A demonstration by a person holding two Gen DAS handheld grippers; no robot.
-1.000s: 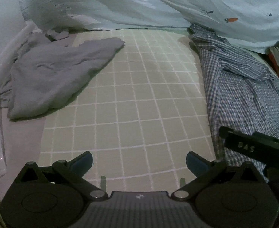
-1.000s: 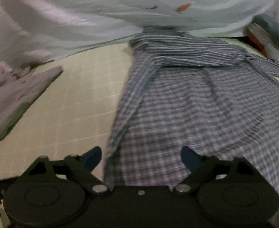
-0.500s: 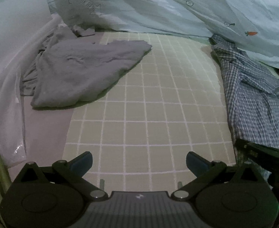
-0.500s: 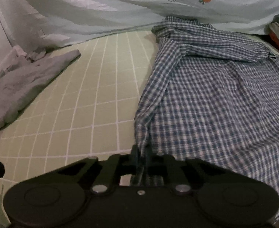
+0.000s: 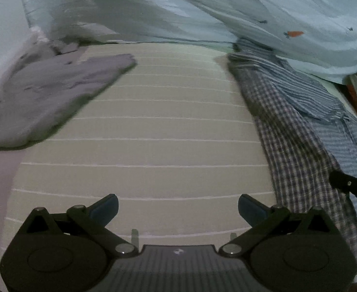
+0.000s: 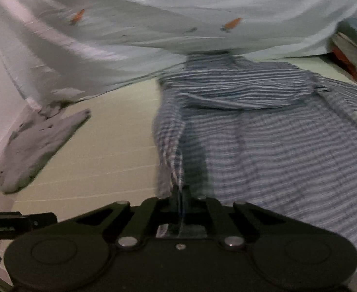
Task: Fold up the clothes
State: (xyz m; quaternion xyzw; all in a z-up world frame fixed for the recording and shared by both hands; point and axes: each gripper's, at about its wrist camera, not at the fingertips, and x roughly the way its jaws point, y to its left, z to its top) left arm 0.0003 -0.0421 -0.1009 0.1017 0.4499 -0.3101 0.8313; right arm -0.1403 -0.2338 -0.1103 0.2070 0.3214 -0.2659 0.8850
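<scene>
You're working on a bed [image 5: 154, 146] with a pale green grid sheet; on it lie a grey garment [image 5: 54, 97] at left and a checked shirt [image 5: 295, 131] at right.

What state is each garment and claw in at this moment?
Blue checked cotton shirt: spread flat, left edge pinched and lifted.
Grey crumpled garment: lying loose, unfolded, untouched.
Pale blue carrot-print sheet: bunched up behind.
Right claw: shut on the shirt edge.
Left claw: open, empty.
</scene>
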